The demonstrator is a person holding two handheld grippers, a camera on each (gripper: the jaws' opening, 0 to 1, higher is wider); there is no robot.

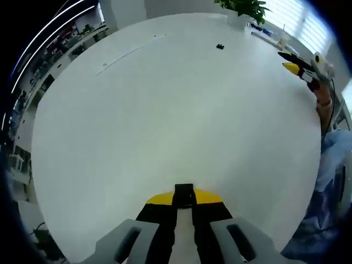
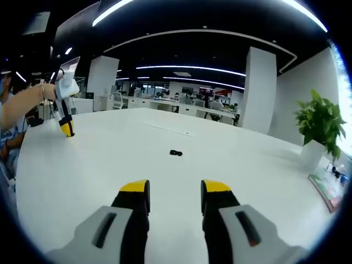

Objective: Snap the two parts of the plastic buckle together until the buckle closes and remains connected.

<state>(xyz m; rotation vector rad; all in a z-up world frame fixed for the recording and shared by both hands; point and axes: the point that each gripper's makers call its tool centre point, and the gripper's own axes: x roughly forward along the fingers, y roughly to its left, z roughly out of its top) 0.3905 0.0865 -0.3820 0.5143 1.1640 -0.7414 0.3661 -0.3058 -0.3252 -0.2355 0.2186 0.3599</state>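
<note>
Two grippers wait above a big white table, and the little black buckle lies far out on it.

The left gripper (image 1: 183,206) has its yellow-tipped jaws pressed close together. A small black piece sticks up between the tips, but I cannot tell if it is being pinched or what it is. It hangs low over the bare table (image 1: 165,137), maybe because nobody has reached for the buckle (image 1: 220,46) yet. In the left gripper view, the buckle is a tiny dark thing near the far edge, close to a green plant (image 1: 245,8). The right gripper (image 2: 175,190) has its jaws spread apart with nothing between them, so it looks ready to grab. It points right at the buckle (image 2: 176,153), which lies flat out in front of it. The buckle is too small to tell if its two parts are joined.
</note>
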